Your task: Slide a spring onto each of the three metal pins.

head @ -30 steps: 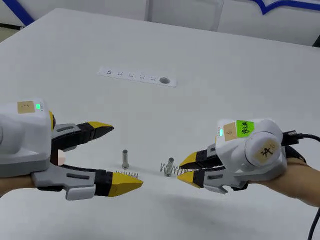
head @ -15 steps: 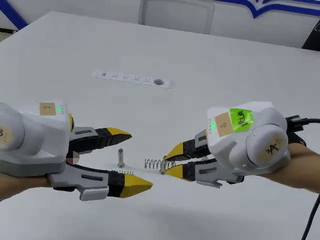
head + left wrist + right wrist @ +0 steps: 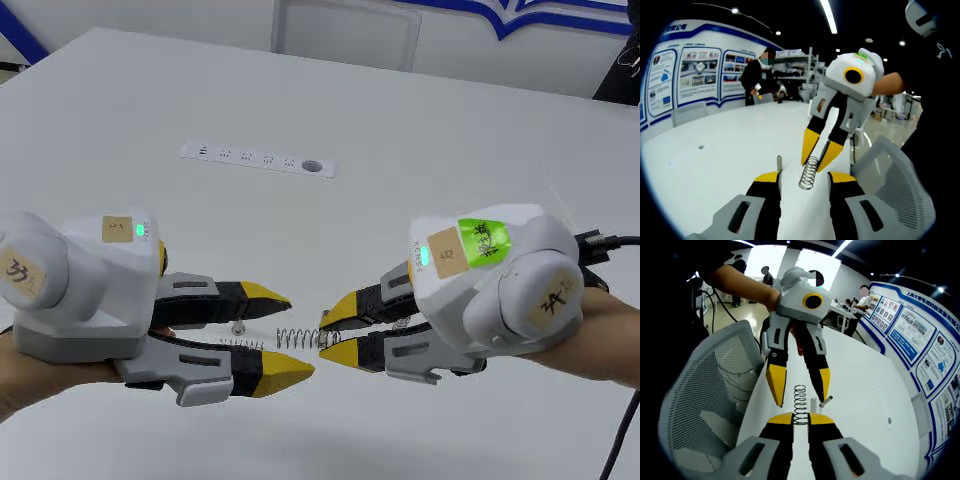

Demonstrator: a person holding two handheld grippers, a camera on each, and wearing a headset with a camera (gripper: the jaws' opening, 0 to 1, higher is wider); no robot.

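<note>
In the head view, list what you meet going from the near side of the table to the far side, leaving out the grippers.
The spring → the power strip → the chair back.

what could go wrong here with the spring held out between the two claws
1. The right claw pinches the spring only at one end, so the free length may sag or flick out.
2. The open left claw sits close to the upright pin; closing or shifting it might tip the pin over.
</note>
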